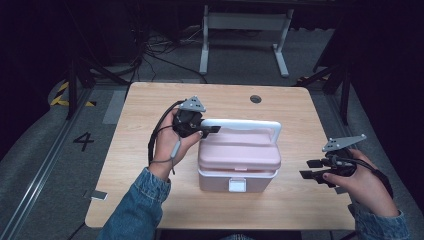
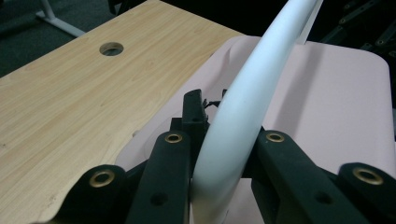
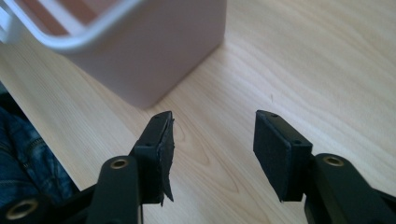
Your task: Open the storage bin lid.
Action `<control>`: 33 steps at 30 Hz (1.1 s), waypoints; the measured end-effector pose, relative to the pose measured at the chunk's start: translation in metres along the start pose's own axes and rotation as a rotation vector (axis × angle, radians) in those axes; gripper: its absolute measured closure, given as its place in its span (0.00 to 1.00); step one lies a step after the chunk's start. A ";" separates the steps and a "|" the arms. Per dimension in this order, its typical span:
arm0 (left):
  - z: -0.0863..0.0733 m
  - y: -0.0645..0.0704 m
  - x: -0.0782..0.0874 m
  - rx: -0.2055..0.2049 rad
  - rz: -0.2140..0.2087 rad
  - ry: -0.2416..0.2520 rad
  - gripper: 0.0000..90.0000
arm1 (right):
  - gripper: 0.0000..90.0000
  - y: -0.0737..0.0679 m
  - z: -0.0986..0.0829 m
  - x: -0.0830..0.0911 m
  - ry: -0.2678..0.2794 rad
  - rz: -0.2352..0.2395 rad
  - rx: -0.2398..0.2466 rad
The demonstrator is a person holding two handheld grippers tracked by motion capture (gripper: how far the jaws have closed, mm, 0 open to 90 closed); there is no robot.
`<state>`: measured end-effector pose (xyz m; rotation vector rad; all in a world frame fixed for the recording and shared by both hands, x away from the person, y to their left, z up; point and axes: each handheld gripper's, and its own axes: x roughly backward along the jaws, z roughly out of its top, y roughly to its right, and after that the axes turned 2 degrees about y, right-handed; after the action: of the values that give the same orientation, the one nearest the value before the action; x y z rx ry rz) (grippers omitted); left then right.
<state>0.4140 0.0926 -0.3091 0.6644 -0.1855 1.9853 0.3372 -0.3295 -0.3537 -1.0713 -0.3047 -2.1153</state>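
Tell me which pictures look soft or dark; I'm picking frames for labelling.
High view: table evenly lit, surroundings nearly black. Left gripper view: the white handle between the left tongs is blurred from closeness. Right gripper view: the box is soft, while the open right tongs look sharp.

Black numeral "4" [image 1: 83,141] painted on the grey floor left of the table, no other readable text
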 end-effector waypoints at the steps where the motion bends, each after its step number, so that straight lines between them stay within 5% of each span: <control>1: 0.001 -0.002 0.000 0.010 -0.007 0.003 0.90 | 0.55 -0.001 0.001 0.002 0.017 0.000 0.001; 5: 0.003 -0.009 0.000 0.056 -0.019 0.012 0.90 | 0.57 -0.004 0.006 0.008 0.090 -0.009 0.019; 11: 0.010 -0.017 0.000 0.065 -0.003 0.014 0.90 | 0.61 -0.010 0.011 0.012 0.167 0.007 0.026; 18: 0.019 -0.023 -0.001 0.061 0.015 -0.012 0.89 | 0.63 -0.026 0.023 0.014 0.253 0.104 0.067; 33: 0.033 -0.036 -0.003 0.067 0.021 -0.048 0.87 | 0.77 -0.043 0.040 0.004 0.325 0.131 0.095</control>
<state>0.4586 0.0953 -0.2881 0.7562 -0.1554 2.0044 0.3292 -0.2815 -0.3208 -0.6608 -0.1707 -2.0925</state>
